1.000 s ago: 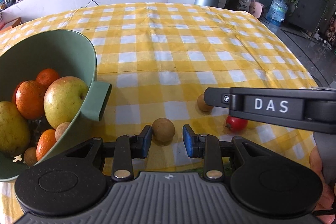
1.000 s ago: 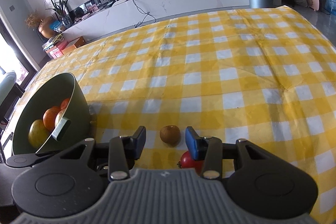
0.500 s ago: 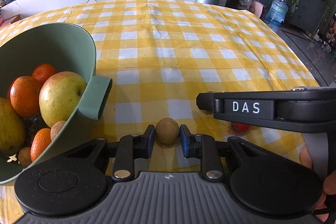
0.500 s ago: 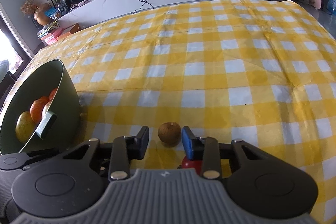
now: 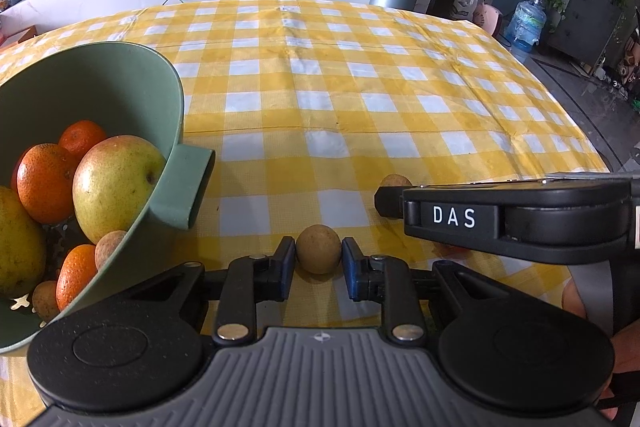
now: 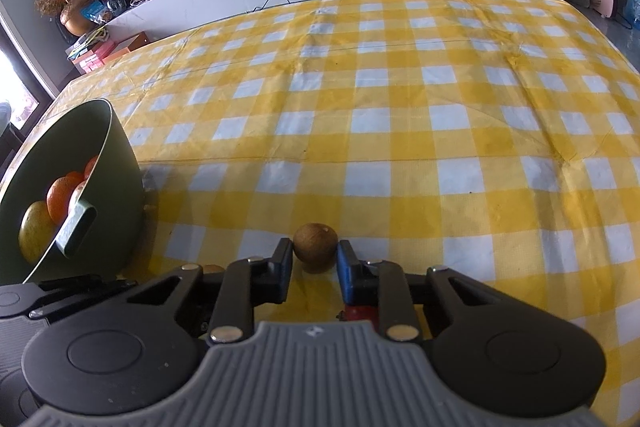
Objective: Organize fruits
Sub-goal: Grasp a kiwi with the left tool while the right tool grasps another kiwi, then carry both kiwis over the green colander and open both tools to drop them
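A tan round longan rests on the yellow checked cloth, and my left gripper is shut on it, both pads touching its sides. The right gripper has its jaws closing on a browner longan, pads against it. In the left wrist view the right gripper shows side-on, with that longan peeking over it. A green bowl at the left holds oranges, an apple, a yellow fruit and small longans. The bowl also shows at the left in the right wrist view.
A small red tomato lies on the cloth under the right gripper's fingers. The bowl's handle sticks out toward the grippers. A hand holds the right gripper. The cloth stretches far ahead; the table's edge is at the right.
Both grippers have closed: the left from a wide gap to pinching the tan longan, the right from a wide gap down onto the brown longan. The views moved slightly nearer the fruit.
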`<action>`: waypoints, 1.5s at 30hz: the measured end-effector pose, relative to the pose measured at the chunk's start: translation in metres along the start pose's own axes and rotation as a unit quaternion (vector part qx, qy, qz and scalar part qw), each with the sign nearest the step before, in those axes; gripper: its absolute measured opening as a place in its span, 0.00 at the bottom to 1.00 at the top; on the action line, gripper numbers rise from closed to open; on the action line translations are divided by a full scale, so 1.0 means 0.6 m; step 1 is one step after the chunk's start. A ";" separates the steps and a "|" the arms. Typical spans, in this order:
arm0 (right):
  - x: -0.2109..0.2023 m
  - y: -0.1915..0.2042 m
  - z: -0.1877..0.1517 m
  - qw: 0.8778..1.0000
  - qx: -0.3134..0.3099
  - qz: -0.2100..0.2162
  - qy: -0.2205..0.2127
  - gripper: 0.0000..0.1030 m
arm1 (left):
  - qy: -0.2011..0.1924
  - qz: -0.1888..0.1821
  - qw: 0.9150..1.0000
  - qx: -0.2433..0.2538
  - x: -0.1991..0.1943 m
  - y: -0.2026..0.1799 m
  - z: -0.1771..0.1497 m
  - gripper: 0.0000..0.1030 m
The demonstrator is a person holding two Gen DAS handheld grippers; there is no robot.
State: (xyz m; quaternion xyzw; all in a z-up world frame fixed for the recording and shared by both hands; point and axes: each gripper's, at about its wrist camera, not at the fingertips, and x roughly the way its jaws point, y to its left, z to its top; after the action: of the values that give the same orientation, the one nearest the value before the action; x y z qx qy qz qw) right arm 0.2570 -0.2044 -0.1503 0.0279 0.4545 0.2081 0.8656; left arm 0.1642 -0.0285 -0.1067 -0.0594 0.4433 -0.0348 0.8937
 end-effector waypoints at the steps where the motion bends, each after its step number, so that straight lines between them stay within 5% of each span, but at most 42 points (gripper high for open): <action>1: 0.000 0.000 0.000 1.000 0.000 0.000 0.000 0.19 | 0.000 0.001 1.000 0.000 0.000 0.000 0.000 0.27; 23: -0.043 0.012 -0.011 0.999 -0.020 0.014 -0.043 0.19 | -0.023 -0.011 0.999 0.018 -0.095 -0.009 0.008 0.27; 34: -0.118 0.039 -0.042 0.991 -0.059 0.008 -0.119 0.19 | -0.045 -0.014 0.998 0.037 -0.173 0.002 0.008 0.27; 45: -0.171 0.079 -0.089 0.989 -0.065 0.025 -0.134 0.19 | -0.072 -0.019 0.997 0.030 -0.235 0.036 0.011 0.27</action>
State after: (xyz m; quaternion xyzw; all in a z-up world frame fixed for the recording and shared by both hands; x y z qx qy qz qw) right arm 0.1471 -0.2082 -0.0906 0.0108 0.3192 0.2529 0.9132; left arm 0.0843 0.0096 0.0055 -0.0432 0.3756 -0.0605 0.9238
